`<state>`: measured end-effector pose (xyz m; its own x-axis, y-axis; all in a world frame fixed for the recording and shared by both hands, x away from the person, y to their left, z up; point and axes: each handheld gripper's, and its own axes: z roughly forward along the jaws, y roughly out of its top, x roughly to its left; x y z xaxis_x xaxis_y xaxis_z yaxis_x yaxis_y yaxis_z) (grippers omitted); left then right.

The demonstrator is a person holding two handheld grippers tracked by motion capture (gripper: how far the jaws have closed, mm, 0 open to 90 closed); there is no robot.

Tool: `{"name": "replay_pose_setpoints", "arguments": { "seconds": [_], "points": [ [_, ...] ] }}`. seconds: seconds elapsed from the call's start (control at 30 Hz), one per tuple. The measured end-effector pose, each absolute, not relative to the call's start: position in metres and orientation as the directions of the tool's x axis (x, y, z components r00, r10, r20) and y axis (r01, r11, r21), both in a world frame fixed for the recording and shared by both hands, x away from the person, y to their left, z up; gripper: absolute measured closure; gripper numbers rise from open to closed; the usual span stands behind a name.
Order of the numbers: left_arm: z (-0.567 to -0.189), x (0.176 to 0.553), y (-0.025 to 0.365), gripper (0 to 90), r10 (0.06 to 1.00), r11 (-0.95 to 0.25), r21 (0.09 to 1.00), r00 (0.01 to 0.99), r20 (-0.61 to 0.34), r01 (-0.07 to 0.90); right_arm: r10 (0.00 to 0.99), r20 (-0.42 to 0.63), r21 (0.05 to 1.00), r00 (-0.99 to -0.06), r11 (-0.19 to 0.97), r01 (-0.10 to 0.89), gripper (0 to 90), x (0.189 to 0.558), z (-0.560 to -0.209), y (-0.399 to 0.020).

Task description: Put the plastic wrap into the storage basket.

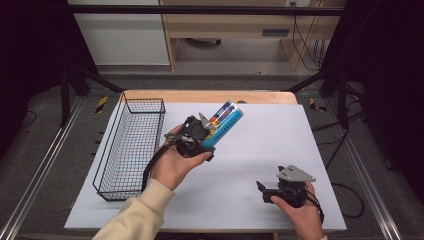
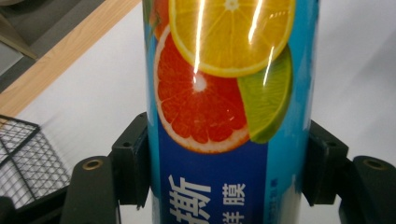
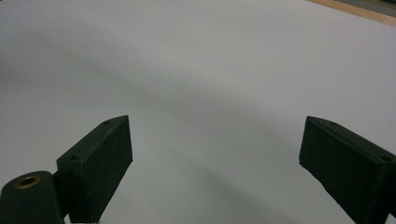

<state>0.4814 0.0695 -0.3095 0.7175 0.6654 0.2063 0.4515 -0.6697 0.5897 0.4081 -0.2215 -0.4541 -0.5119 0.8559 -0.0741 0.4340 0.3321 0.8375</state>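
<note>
The left gripper, at centre-left of the high view, has its jaws clenched on one blue tube, a cylindrical package printed with citrus slices. The tube is clear of the tabletop; its long axis runs from the jaws toward the upper right of the frame, with the free end tilted upward. In the left gripper view the tube stands between the two jaws, each pressing a side wall near its lower portion.

One black wire basket sits at the left of the high view, just beside the left hand and on the side opposite the tube's free end. If the basket is the destination, the left gripper is the nearer one, and the tube's axis would need turning to match the basket's long side.

The right gripper, at lower right, rests near the tabletop with jaws spread wide and nothing between them, well apart from the tube.

Count: one tube, one basket, two grippers.
</note>
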Motion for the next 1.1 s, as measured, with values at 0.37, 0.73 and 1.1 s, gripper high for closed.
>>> {"name": "replay_pose_setpoints", "arguments": {
  "seconds": [0.37,0.73,1.1],
  "points": [
    [-0.286,0.475,0.087,32.1,0.674,-0.681,0.568,0.697,0.242,0.461,0.869,-0.042,0.838,-0.493,0.299,0.456,8.3,0.409,-0.454,-0.224],
    [-0.276,0.472,0.099,32.1,0.681,-0.685,0.558,0.684,0.261,0.468,0.874,-0.012,0.837,-0.485,0.274,0.473,5.6,0.411,-0.455,-0.227],
    [-0.268,0.460,0.119,32.1,0.695,-0.680,0.549,0.666,0.270,0.486,0.884,-0.024,0.842,-0.467,0.270,0.468,5.4,0.412,-0.454,-0.230]
  ]
}}
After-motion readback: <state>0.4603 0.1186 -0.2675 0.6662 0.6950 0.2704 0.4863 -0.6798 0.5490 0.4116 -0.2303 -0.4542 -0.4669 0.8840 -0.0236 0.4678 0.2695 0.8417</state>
